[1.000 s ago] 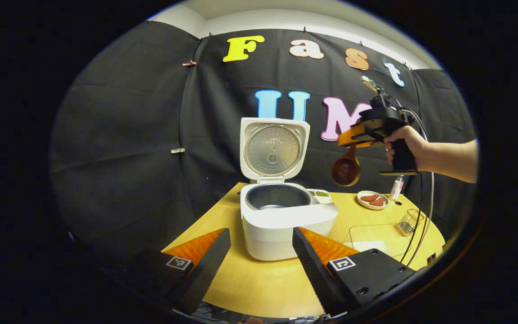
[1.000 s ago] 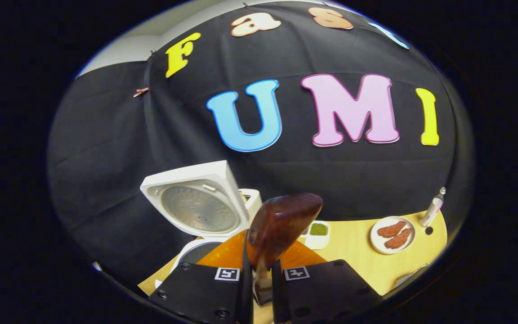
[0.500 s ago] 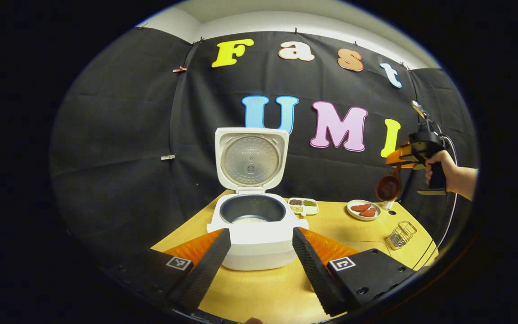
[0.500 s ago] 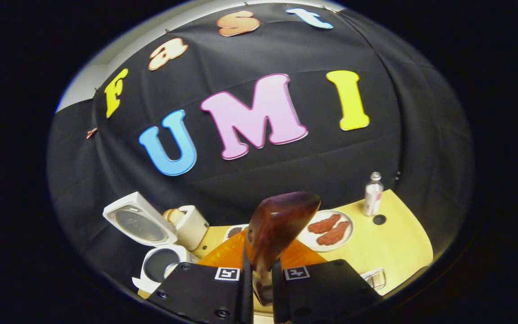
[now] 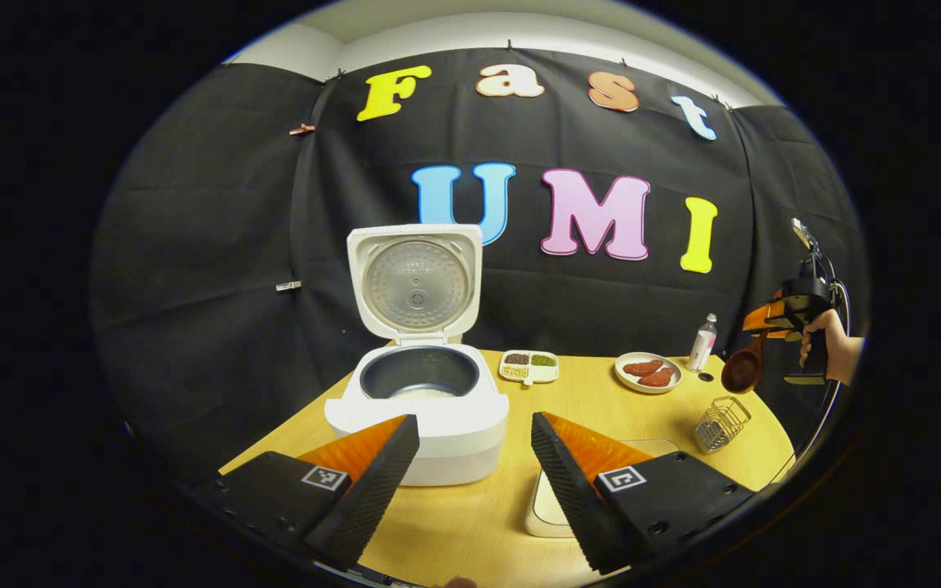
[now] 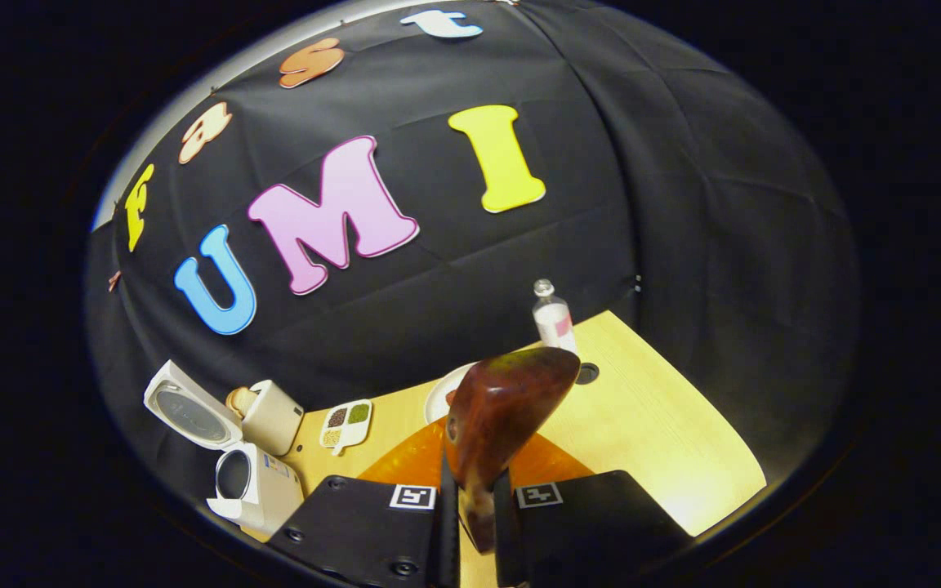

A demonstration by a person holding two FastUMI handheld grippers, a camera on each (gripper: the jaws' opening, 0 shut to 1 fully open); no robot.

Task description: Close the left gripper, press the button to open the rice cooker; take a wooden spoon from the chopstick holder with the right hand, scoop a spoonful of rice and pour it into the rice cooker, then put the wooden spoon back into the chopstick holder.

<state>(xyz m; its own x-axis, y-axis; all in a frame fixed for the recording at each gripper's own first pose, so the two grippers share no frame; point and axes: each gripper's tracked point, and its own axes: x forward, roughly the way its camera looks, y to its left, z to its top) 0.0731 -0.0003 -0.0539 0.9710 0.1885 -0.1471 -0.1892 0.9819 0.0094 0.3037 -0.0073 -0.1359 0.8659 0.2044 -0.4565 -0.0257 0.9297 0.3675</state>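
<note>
Right gripper clamped the dark brown wooden spoon above the wire chopstick holder at tabletop's right edge, likely for return; left gripper wide, empty.

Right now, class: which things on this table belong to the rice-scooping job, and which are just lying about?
Job: rice cooker, wooden spoon in the right tongs, wire chopstick holder.
Lying about: sectioned dish, plate, bottle.
</note>
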